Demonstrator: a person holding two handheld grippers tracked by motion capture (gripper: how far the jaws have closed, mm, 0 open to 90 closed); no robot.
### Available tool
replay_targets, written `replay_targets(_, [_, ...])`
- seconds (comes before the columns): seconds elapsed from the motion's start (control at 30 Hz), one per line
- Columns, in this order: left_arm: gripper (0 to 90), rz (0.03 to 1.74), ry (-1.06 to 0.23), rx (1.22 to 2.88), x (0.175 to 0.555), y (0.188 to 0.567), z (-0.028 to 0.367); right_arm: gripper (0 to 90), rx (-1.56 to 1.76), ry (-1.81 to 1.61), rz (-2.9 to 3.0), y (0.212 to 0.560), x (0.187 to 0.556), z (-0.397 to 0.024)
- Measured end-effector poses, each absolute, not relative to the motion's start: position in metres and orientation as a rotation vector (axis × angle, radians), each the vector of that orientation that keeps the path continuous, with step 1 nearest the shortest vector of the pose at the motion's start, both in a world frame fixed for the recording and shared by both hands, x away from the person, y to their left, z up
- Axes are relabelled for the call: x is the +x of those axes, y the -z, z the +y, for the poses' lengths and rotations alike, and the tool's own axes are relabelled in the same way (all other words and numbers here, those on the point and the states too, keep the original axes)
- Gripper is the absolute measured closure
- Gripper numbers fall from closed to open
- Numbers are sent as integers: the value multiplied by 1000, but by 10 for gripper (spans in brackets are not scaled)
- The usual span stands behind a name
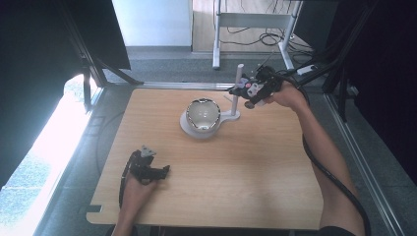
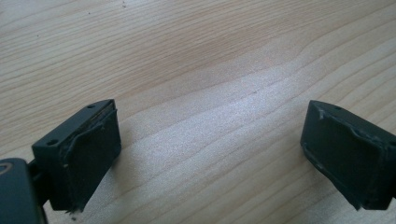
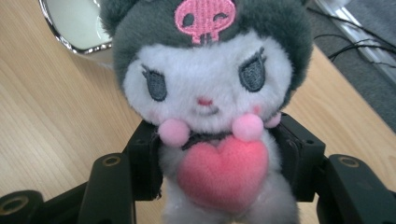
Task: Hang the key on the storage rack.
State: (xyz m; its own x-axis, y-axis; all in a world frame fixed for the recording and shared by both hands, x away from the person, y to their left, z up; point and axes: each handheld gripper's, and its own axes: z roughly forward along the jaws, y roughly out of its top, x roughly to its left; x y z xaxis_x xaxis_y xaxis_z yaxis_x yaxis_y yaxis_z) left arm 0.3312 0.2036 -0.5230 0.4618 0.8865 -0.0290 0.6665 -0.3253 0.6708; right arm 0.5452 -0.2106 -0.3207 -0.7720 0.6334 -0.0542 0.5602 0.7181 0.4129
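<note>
The right gripper (image 3: 219, 154) holds a plush toy (image 3: 210, 93) squeezed between its jaws; the left gripper (image 2: 210, 154) rests with jaws wide over bare tabletop (image 2: 210, 70).

A bowl (image 1: 202, 114) sits on a stand (image 1: 231, 117) mid-table (image 1: 246, 187), its post (image 1: 237, 86) at right.

The plush toy (image 3: 210, 107) is a small soft figure with a white face, a dark grey hood bearing a pink skull emblem, stitched grey eyes, a tiny pink nose and two pink pom-poms at the neck. It holds a pink heart against its pale body. It sits upright, clamped at the body between the two black jaws of the right hand-held gripper (image 1: 255, 88), held above the far right part of the desk (image 1: 236, 187), facing that gripper's camera.
</note>
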Motion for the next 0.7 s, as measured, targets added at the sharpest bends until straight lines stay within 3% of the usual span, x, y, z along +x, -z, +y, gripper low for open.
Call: replay_targets(0.7, [48, 1288, -461, 2095, 331, 523, 204, 394, 991, -572, 2724, 389, 551, -196])
